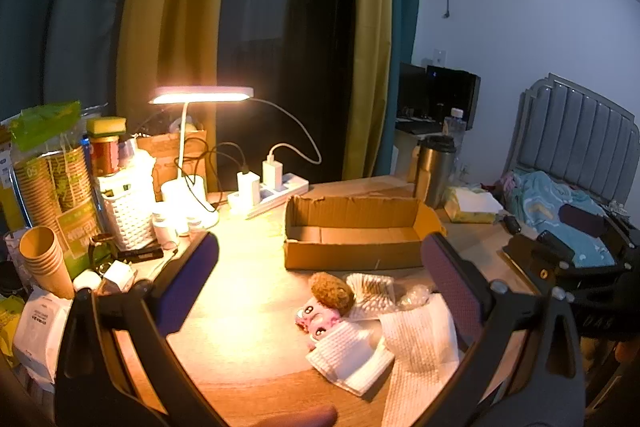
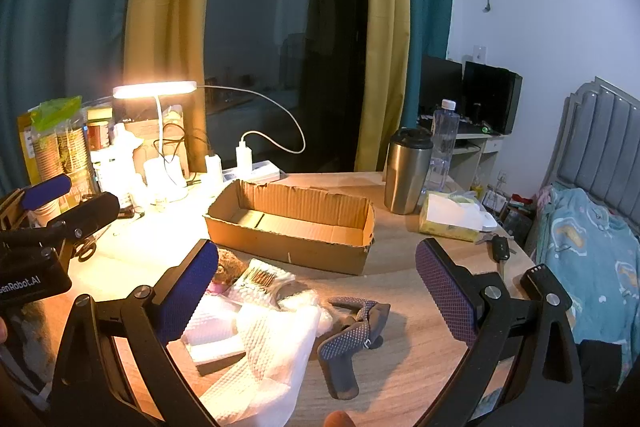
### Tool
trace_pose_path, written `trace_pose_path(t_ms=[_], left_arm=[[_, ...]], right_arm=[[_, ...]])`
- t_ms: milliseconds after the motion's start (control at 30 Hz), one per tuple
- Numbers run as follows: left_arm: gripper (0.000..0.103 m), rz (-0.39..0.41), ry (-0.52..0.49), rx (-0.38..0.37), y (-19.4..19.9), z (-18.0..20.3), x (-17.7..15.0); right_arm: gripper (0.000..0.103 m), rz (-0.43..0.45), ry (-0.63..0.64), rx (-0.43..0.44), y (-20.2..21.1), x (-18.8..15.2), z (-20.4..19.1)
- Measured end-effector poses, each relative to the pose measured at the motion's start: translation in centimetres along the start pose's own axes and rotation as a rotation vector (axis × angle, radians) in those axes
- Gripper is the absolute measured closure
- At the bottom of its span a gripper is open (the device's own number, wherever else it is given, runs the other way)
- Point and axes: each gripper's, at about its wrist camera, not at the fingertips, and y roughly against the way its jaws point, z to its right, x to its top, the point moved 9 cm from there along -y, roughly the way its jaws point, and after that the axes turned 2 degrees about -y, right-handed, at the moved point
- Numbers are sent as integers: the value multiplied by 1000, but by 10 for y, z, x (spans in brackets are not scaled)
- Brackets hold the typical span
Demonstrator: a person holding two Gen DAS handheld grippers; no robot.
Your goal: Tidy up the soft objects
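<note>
An open cardboard box (image 1: pixel 352 251) (image 2: pixel 292 239) sits empty in the middle of the wooden table. In front of it lies a pile of soft things: a brown fuzzy ball (image 1: pixel 331 290), a pink plush toy (image 1: pixel 318 321), a white bristly pad (image 1: pixel 370 289), folded white cloths (image 1: pixel 352 359) and a white waffle towel (image 1: pixel 420 339) (image 2: pixel 264 355). A grey dotted glove (image 2: pixel 352 335) lies right of the towel. My left gripper (image 1: pixel 320 279) is open above the pile, holding nothing. My right gripper (image 2: pixel 316 287) is open above the towel and glove, holding nothing.
A lit desk lamp (image 1: pixel 200 95), power strip (image 1: pixel 276 193), white basket (image 1: pixel 126 211) and paper cups (image 1: pixel 44 259) crowd the left side. A steel tumbler (image 2: pixel 408 171), tissue pack (image 2: pixel 452 215) and car key (image 2: pixel 500 249) stand right. A bed (image 2: pixel 592 259) is beyond the table edge.
</note>
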Motion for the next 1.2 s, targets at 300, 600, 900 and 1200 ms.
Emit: trace_pose_path(t_ms=[300, 600, 900, 1200], left_arm=[[1, 0, 5, -1, 3, 3, 0], [1, 3, -2, 2, 4, 5, 2], [1, 1, -6, -4, 4, 8, 2], [1, -4, -7, -2, 4, 11, 1]], right_arm=[[2, 1, -5, -3, 2, -2, 1], [2, 1, -5, -1, 3, -3, 2], [2, 0, -8, -3, 2, -3, 3], [2, -1, -9, -2, 2, -4, 4]])
